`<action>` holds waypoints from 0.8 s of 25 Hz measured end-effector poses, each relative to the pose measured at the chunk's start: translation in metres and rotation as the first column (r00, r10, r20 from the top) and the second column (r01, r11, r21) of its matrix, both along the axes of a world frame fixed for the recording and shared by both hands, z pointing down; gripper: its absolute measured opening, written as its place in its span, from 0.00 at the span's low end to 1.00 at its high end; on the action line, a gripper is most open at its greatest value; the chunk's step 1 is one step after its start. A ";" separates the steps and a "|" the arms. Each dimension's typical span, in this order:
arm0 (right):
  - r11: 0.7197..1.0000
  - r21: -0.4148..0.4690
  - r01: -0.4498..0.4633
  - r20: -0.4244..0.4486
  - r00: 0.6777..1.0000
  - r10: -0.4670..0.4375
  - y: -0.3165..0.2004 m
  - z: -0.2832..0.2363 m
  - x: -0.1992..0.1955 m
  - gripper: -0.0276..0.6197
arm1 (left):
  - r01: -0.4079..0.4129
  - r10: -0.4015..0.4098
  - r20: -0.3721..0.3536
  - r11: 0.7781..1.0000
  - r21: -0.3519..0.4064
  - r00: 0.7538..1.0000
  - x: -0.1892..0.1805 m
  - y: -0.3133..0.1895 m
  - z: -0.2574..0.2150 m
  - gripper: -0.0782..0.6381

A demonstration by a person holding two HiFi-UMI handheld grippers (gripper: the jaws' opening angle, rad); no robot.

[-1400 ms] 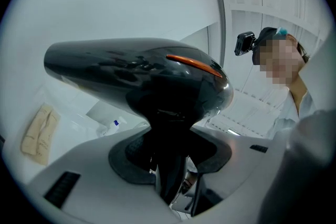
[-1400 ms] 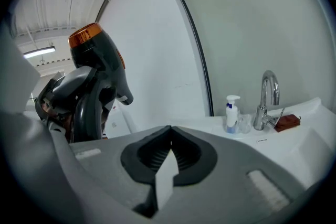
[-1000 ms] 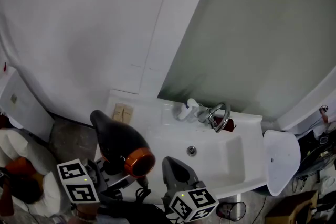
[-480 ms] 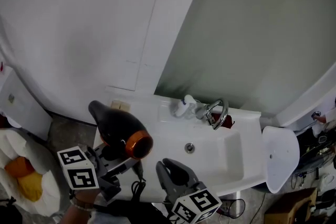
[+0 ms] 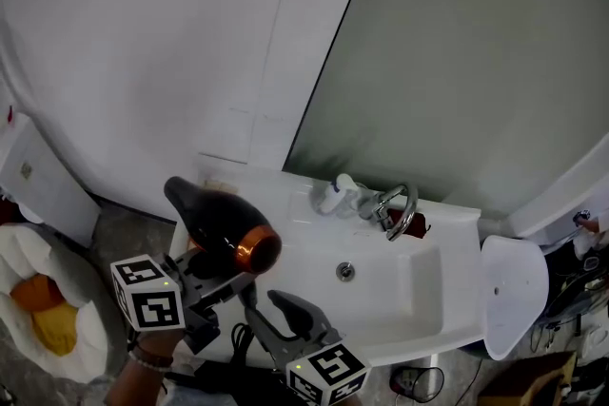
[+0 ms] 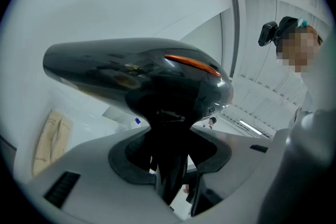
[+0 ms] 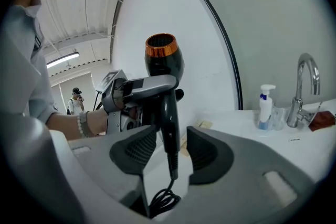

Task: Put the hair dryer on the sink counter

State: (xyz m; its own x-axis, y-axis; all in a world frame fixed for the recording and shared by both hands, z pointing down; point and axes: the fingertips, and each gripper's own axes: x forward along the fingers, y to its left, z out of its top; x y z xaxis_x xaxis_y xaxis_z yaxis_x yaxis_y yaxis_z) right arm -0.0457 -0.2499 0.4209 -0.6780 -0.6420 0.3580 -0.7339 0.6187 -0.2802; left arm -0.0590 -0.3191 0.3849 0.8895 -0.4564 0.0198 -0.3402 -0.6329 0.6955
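The left end of the worktop [image 5: 303,225] shows bare white between the dryer [image 5: 224,228] and the basin [image 5: 404,285]. The dryer hangs over that end, clamped by its handle in the left gripper [image 5: 205,279]. Beige packets [image 6: 51,138] lie at the back left corner, close to the wall [image 5: 143,62]. On the back edge the soap bottle [image 5: 333,197] and faucet [image 5: 400,209] stand just beside each other and block that stretch. The basin is open from above. At the front edge sits the right gripper [image 7: 168,149], its jaws opening, with the dryer's handle between them untouched and the cord [image 7: 163,199] coiled below.
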 end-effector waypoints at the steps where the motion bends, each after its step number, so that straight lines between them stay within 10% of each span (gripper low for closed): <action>1: 1.000 -0.006 0.006 0.002 1.000 -0.006 0.000 0.005 0.000 0.32 | 0.001 -0.001 0.008 1.000 -0.002 1.000 0.002 -0.002 0.002 0.36; 20: 0.989 -0.144 -0.046 0.009 0.999 0.048 -0.025 0.073 0.000 0.32 | -0.055 0.061 0.227 0.998 -0.033 0.972 0.033 -0.038 0.046 0.36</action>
